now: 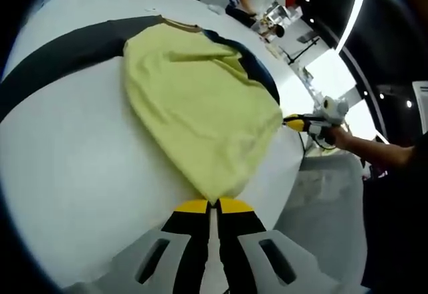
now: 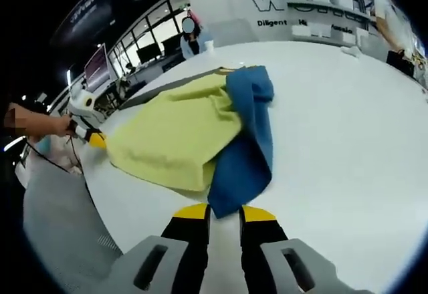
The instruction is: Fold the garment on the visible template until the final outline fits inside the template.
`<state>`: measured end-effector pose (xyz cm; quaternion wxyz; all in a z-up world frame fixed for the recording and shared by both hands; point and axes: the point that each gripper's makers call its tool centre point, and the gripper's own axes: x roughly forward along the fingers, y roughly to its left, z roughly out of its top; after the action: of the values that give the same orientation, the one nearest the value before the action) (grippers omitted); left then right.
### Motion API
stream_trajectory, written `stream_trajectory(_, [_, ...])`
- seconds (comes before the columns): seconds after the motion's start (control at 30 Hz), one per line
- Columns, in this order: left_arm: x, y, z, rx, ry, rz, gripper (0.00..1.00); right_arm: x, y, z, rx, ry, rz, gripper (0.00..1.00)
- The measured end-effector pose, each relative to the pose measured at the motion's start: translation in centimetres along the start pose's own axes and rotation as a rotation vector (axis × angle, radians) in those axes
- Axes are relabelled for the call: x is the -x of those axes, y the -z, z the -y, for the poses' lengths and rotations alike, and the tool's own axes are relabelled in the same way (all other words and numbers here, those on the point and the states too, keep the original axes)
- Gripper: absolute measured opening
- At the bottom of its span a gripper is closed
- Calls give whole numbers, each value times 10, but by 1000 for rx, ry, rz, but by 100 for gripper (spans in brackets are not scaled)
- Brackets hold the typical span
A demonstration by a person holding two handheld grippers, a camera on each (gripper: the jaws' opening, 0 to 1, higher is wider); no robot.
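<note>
Left gripper view looks along the left gripper [image 1: 212,204], whose two yellow-tipped jaws are pressed almost shut on one corner of the shirt [image 1: 200,107], so the cloth starts right at the tips and spreads away from them. The shirt is yellow with a blue part, and it lies on the white table [image 1: 73,174], partly over a dark band [image 1: 60,57] that I take to be the template. Its long way runs from this corner up toward the collar at the far end, where the dark band is. Off to the right in this view, the right gripper [image 1: 294,123] touches the other near corner of the shirt, with a hand behind it. Right gripper view shows the same thing from the other side: the right gripper [image 2: 224,208] has its jaws close together on a blue flap [image 2: 244,160], and the yellow cloth stretches away from it. The left gripper [image 2: 97,139] is at the far corner on the left, touching the yellow edge. So each gripper has a corner of the same short edge, and neither is nearer. The next fold, I think, turns on carrying this edge along the long way toward the collar, both hands together
</note>
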<state>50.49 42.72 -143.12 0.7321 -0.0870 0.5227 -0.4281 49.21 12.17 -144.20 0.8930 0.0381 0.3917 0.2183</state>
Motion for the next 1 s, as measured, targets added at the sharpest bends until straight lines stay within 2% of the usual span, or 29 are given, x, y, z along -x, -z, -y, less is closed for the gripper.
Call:
stream_trajectory(0.33, [-1,0,0,-4,0,-3,2,-3,0,1,-6,14,2,11])
stream_trajectory(0.5, [0,0,0,-6,-3,-3,2,-6,1,1,44,28,-15,0])
stream_trajectory(0.57, [-1,0,0,-5,-2,-2,2,-6,2,2,59,38,-26,0])
stream_trajectory(1.0, [-1,1,0,-10,-6,-4,2,1,-9,8,13,36,-18,0])
